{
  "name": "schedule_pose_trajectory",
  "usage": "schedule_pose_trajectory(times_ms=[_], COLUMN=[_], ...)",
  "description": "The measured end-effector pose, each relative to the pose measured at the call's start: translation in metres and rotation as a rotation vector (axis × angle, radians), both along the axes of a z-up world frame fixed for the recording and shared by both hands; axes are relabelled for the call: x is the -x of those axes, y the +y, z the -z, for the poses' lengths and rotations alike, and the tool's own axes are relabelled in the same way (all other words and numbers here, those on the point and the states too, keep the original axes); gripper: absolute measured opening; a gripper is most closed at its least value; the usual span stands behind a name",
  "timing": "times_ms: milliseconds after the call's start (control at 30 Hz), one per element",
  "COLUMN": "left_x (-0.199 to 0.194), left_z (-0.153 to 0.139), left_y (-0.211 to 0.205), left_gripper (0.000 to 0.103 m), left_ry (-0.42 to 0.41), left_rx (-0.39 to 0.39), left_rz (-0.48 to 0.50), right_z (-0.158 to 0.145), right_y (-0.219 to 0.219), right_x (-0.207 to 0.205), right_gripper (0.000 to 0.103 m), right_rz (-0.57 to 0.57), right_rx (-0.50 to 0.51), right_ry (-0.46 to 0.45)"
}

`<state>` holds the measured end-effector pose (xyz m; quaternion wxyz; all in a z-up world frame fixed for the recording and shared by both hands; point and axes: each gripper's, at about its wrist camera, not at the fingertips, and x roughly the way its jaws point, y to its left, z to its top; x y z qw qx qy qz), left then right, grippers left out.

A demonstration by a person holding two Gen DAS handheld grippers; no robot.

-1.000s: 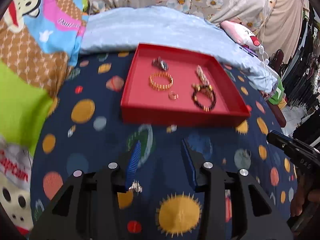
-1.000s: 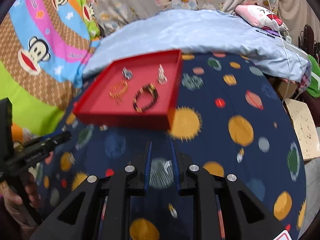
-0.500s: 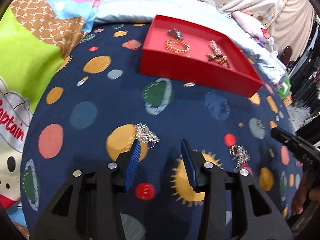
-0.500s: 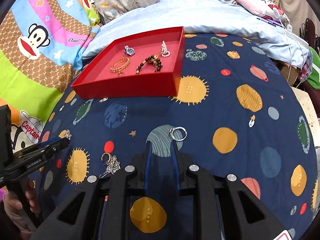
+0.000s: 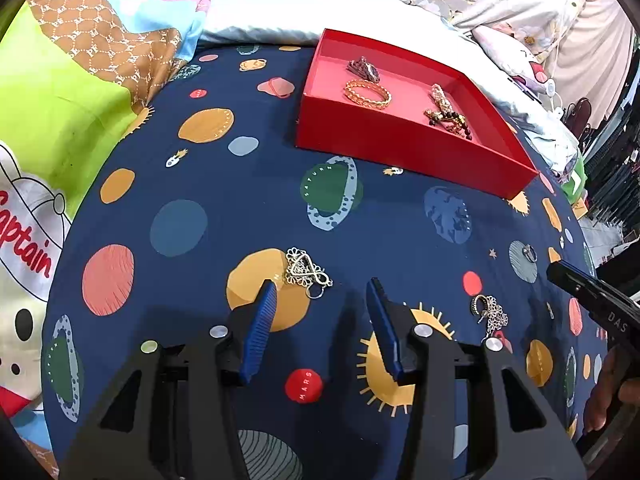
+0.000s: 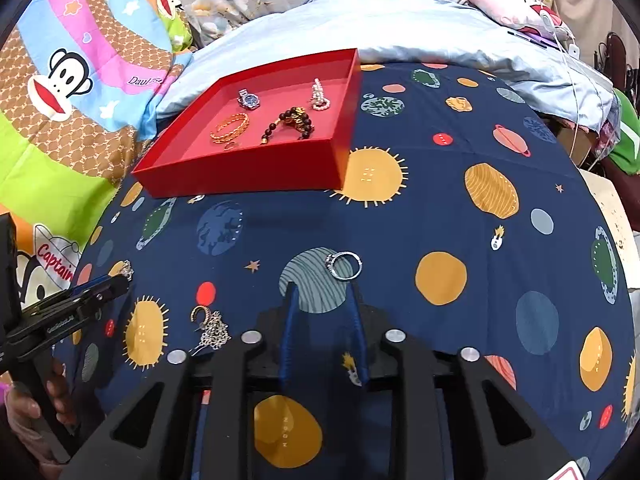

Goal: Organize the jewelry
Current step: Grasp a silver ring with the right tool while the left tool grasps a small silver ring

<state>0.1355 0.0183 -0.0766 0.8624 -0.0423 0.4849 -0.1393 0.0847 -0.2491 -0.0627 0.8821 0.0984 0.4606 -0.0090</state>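
Note:
A red tray [image 5: 400, 148] [image 6: 240, 178] sits on the planet-print sheet and holds a gold bangle [image 5: 367, 94], a dark bead bracelet [image 6: 294, 118], a watch [image 6: 249, 100] and a pearl piece [image 6: 319, 94]. A silver filigree pendant [image 5: 306, 272] lies just ahead of my open left gripper [image 5: 322, 292]. A silver ring [image 6: 344, 266] lies just ahead of my open right gripper [image 6: 322, 292]. A silver earring cluster [image 5: 488, 314] [image 6: 210, 330] lies between the two grippers.
A pale blue pillow [image 6: 360, 20] lies behind the tray. A colourful cartoon blanket [image 5: 80, 80] covers the left side. The right gripper's body [image 5: 596, 300] shows at the right edge of the left wrist view. The bed edge drops off at the right [image 6: 608, 208].
Both grippers have drawn back from the tray and lowered toward the sheet. The pendant, ring and earring cluster have come into view close ahead. The left jaws have stayed open.

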Motion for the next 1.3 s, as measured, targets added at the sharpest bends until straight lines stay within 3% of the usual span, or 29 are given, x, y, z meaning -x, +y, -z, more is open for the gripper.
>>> schedule_pose_trajectory(times_ms=[500,700,1300], left_x=[0.004,0.009,0.022], left_z=[-0.005,-0.008,0.002], left_y=[-0.018,-0.035,-0.097], left_gripper=[0.045,0.045,0.044], left_ry=[-0.003,-0.001,0.039], left_rx=[0.028,0.050,0.085], left_rz=[0.040,0.091,0.213], right_z=[0.019,0.021,0.005], right_y=[-0.004,-0.001,-0.010], right_x=[-0.026,-0.031,-0.013], right_gripper=[0.033,0.023,0.023], right_rz=[0.004,-0.003,0.018], right_rx=[0.052,0.073,0.053], right_ry=[0.022,0.013,-0.027])
